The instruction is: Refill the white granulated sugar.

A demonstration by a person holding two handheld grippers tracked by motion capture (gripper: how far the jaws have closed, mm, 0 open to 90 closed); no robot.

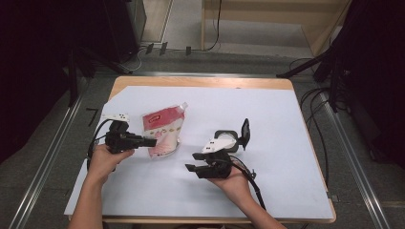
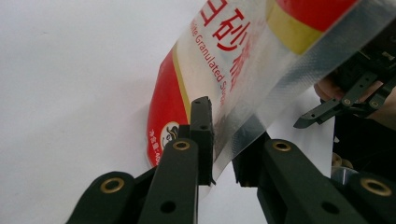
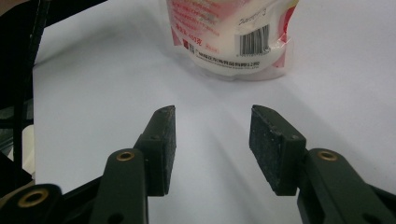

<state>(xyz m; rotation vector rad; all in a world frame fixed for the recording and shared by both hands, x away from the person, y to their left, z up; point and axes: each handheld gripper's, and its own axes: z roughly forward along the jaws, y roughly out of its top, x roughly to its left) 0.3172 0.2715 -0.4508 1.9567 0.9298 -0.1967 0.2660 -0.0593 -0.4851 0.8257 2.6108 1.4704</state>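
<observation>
Sugar pouch (image 1: pixel 162 131): red and white, propped up on the white sheet (image 1: pixel 267 119), toward nine o'clock of the table's middle, spout corner tipped to one o'clock.
Left gripper (image 1: pixel 148 142): reaching in from eight o'clock, and it's got the bag! Jaws pinched on the pouch's clear sealed edge (image 2: pixel 261 107), film caught between the pads in the left gripper view.
Print: "Granulated" reads along the pouch front in that view, red panel (image 2: pixel 163 102) beside the near jaw.
Right gripper (image 1: pixel 193 162): held low at six o'clock of centre, jaws spread wide with nothing between them, tips aimed toward nine o'clock.
Right gripper view: the pouch's barcode (image 3: pixel 254 42) sits up at twelve, well apart from the pads (image 3: pixel 163 140).
Black holder (image 1: pixel 234 136): open-lidded, just beyond the right hand (image 1: pixel 234 181) at one o'clock.
</observation>
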